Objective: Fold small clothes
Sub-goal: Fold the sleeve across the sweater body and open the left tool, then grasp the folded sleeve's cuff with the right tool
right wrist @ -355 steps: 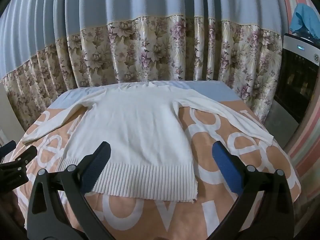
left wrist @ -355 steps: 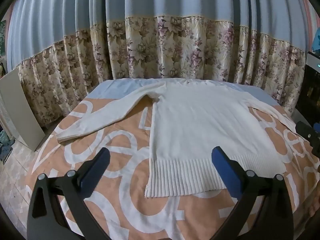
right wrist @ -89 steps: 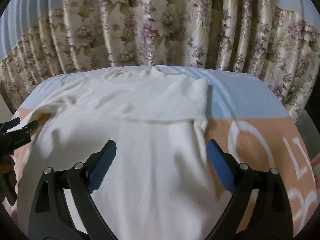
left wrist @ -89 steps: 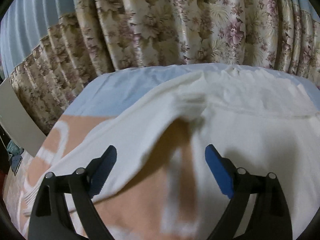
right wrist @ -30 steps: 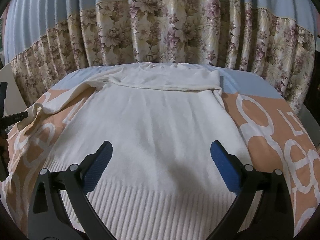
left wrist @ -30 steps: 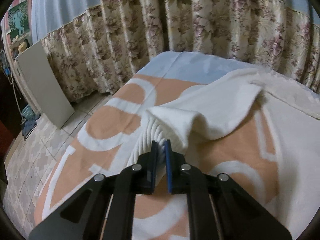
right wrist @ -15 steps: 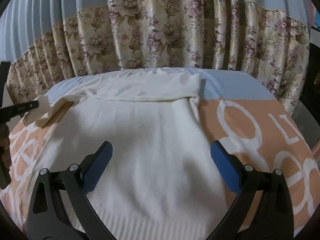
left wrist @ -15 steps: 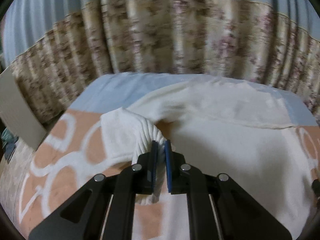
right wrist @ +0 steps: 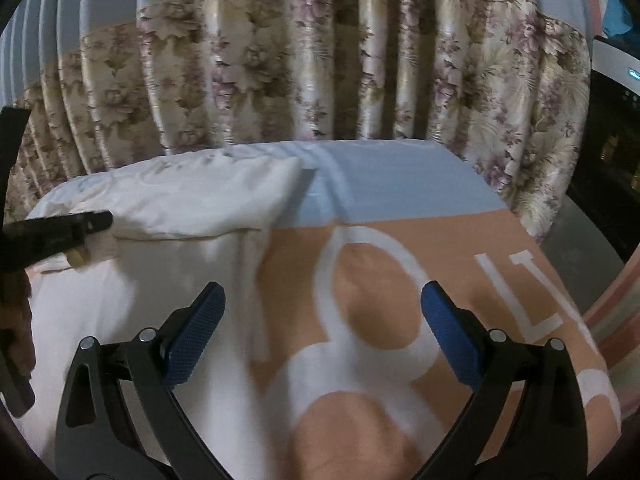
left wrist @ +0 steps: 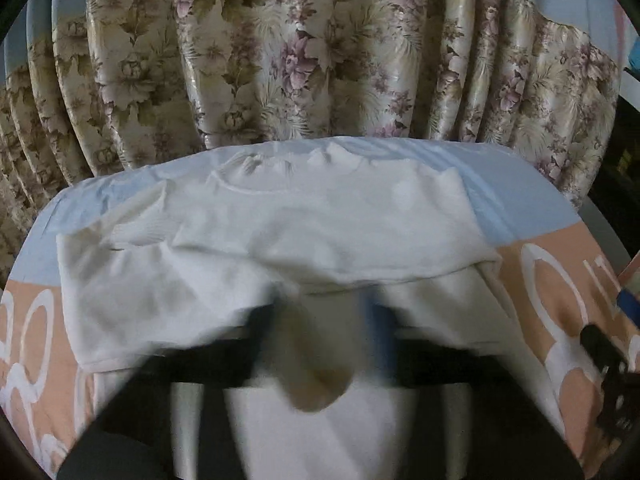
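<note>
A cream knit sweater (left wrist: 320, 232) lies flat on the bed with both sleeves folded across its chest. In the left wrist view my left gripper (left wrist: 320, 320) is motion-blurred, its jaws parting over the sleeve cuff (left wrist: 316, 376), which hangs loose between them. My right gripper (right wrist: 322, 336) is open and empty above the bedspread, right of the sweater (right wrist: 168, 216). The left gripper also shows at the left edge of the right wrist view (right wrist: 60, 228), over the folded sleeve.
The bed has an orange bedspread (right wrist: 400, 280) with white letters and a blue sheet (right wrist: 380, 180) at the far end. A floral curtain (left wrist: 320, 60) hangs behind. A dark appliance (right wrist: 608, 140) stands at the right.
My left gripper carried the left sleeve across the sweater's chest and has opened, letting the cuff go. My right gripper swung right, off the sweater.
</note>
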A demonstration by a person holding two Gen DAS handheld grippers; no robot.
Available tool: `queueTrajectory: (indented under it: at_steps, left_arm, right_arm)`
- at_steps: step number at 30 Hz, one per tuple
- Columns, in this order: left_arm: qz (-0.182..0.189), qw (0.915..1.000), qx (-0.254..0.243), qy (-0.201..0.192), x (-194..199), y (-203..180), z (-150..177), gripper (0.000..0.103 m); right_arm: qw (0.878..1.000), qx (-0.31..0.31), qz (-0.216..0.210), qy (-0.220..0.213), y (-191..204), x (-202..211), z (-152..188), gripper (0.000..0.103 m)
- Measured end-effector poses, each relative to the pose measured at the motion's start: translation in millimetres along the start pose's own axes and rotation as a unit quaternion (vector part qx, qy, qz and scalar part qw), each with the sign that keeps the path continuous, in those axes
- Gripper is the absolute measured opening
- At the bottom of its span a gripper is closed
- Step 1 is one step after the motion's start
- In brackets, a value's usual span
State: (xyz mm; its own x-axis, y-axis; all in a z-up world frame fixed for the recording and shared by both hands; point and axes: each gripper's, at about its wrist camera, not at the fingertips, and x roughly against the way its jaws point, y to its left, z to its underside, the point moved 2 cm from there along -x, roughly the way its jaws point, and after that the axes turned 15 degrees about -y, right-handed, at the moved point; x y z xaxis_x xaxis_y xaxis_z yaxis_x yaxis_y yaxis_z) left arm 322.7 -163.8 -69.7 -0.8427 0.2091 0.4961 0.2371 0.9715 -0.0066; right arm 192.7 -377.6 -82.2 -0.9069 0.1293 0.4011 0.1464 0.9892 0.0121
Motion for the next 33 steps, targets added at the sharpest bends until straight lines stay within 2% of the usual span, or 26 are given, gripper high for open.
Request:
queueTrajectory:
  at_steps: [1,7,12,14,16,21,26,29,31,33]
  left_arm:
    - [-0.009,0.9999,0.004,-0.013,2.9,3.9,0.6,0.084]
    - [-0.055,0.9977,0.034,-0.02,31.1,53.8,18.5,0.084]
    - [-0.111,0.9919,0.048,-0.039,63.1,118.8,33.9,0.088]
    - [-0.126,0.9899,0.056,-0.035,66.3,141.0,42.3,0.088]
    - [-0.146,0.9869,0.065,-0.022,66.4,162.5,52.7,0.088]
    - [-0.159,0.9835,0.086,-0.013,73.1,188.5,74.8,0.088]
    - [-0.163,0.9825,0.09,-0.011,74.4,191.2,77.8,0.088]
    - [-0.17,0.9824,0.077,-0.008,72.0,186.7,77.0,0.088]
    - [-0.176,0.982,0.066,-0.013,73.6,183.2,77.0,0.088]
    - [-0.18,0.9818,0.057,-0.015,73.8,180.3,76.3,0.088]
  right_arm:
    - [1.0,0.001,0.001,0.0,-1.0,-1.2,-0.4,0.098]
    - [1.0,-0.006,-0.027,0.0,17.7,-7.1,-5.7,0.098]
    - [0.996,0.011,-0.089,-0.001,75.2,-11.8,-15.4,0.098]
    - [0.993,0.016,-0.113,0.0,102.5,-15.8,-20.0,0.098]
    - [0.988,0.009,-0.156,0.008,134.4,-22.2,-24.4,0.098]
    - [0.978,0.032,-0.202,0.033,193.9,-22.1,-12.3,0.095]
    - [0.976,0.051,-0.198,0.071,217.0,-22.8,15.5,0.082]
    - [0.979,0.061,-0.175,0.086,219.8,-28.7,23.6,0.073]
    - [0.981,0.055,-0.163,0.087,216.8,-30.4,23.5,0.068]
    - [0.983,0.05,-0.155,0.079,212.8,-29.0,20.7,0.068]
